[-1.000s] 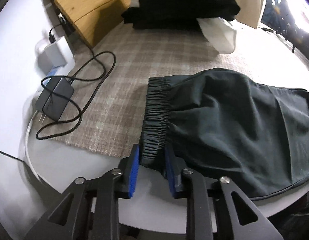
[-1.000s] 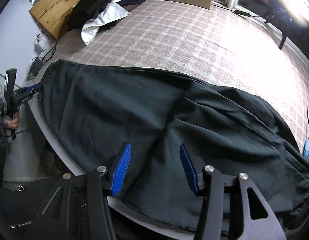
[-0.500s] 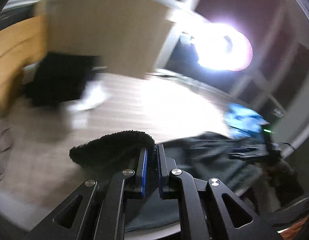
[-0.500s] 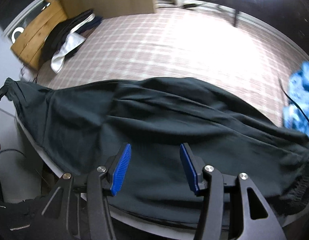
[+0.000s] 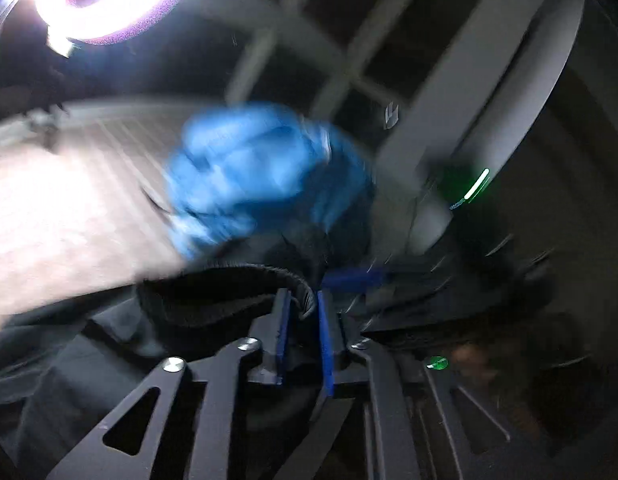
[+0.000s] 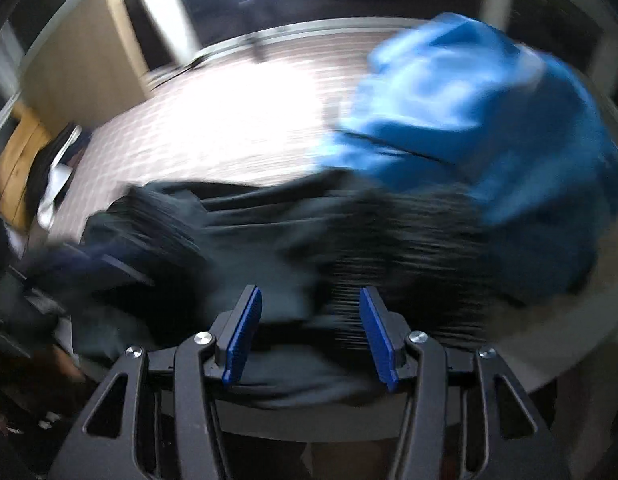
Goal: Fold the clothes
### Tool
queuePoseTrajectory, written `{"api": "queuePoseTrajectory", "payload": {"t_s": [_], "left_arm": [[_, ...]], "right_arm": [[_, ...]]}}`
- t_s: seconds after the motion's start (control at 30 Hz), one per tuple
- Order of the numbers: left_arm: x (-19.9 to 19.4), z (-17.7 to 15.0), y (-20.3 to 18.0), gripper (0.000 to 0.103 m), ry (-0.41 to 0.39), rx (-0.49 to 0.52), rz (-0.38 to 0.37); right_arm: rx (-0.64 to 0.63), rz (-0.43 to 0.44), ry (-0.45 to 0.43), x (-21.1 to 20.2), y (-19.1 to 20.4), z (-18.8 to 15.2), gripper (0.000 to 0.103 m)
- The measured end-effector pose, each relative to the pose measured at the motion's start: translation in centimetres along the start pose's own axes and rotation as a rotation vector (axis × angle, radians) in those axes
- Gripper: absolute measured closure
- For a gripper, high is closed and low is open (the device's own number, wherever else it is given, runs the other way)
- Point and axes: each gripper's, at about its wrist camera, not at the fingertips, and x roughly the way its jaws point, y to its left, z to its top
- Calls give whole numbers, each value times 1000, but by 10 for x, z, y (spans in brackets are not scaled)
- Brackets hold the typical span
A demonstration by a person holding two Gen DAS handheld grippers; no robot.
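Mid-fold: the left gripper (image 5: 301,312), jaws just easing wider around the waistband (image 5: 245,276), must lay it down; the right gripper (image 6: 311,320) jaws stand half-open, empty, over the trousers (image 6: 245,236).

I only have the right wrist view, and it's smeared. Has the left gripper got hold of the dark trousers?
Observer: Yes. In the left wrist view, the left gripper has the elastic waistband between its pads. Its jaws have just been opening a little.
Operator: What's ahead of it?
Observer: The blue garment, blurred, lies just beyond the waistband on the checked cover.
Operator: Anything to its right?
Observer: A small green light, streaked by the motion, glows there in the dark.
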Motion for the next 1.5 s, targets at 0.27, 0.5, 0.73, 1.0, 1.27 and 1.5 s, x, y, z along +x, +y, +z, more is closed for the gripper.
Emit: {"api": "queuePoseTrajectory", "payload": {"t_s": [0.27, 0.5, 0.73, 1.0, 1.27, 1.5], "left_arm": [[-50, -55, 16, 71, 100, 5, 195], [-111, -119, 75, 71, 146, -192, 411], [-111, -142, 80, 71, 134, -218, 443], [-114, -145, 90, 70, 155, -208, 454], [-128, -150, 102, 70, 149, -235, 475], [-136, -156, 107, 70, 141, -247, 491]], "right_arm": [[6, 120, -6, 4, -43, 8, 52], [-195, 130, 37, 35, 13, 13, 52], [-224, 202, 27, 19, 37, 0, 53], [-130, 91, 174, 73, 1, -6, 54], [-167, 107, 220, 91, 20, -5, 54], [-254, 110, 134, 77, 46, -9, 76]]}}
